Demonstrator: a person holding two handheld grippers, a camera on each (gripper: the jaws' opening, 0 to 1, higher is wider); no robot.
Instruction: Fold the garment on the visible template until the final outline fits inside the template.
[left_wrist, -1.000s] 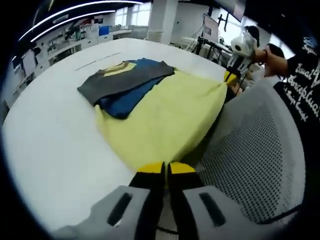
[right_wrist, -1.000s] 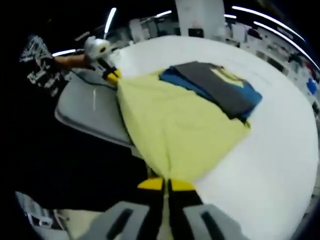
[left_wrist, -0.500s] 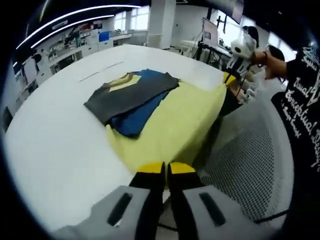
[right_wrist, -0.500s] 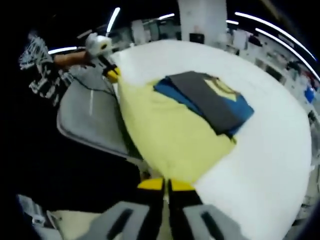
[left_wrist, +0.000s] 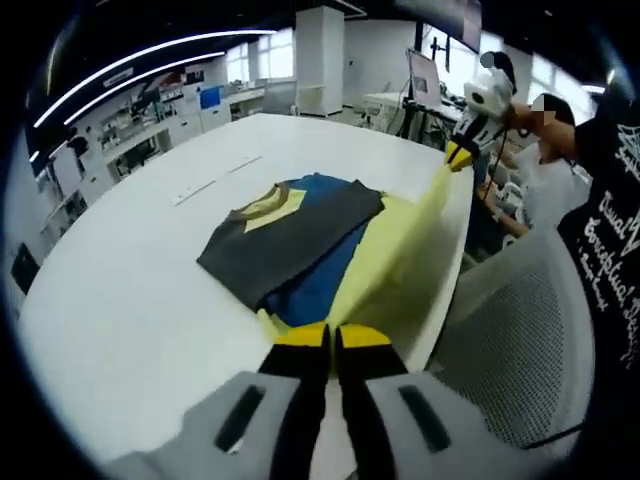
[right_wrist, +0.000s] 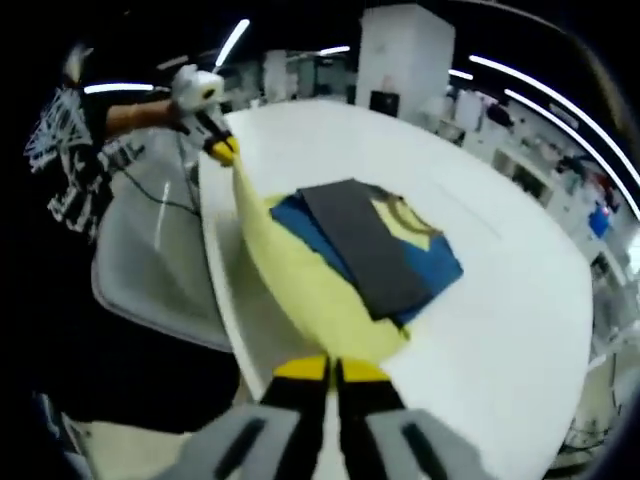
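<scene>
Each hand-held gripper, left (left_wrist: 332, 338) and right (right_wrist: 330, 368), has its yellow-tipped jaws pinched together, held well apart.

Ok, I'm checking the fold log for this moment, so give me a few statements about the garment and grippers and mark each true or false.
1. The left gripper is shut on the garment's yellow hem. True.
2. The right gripper hangs open above the table. False: it is shut on the yellow hem.
3. The garment's dark grey panel lies over its blue part. True.
4. The garment is red and white. False: it is yellow, blue and dark grey.
</scene>
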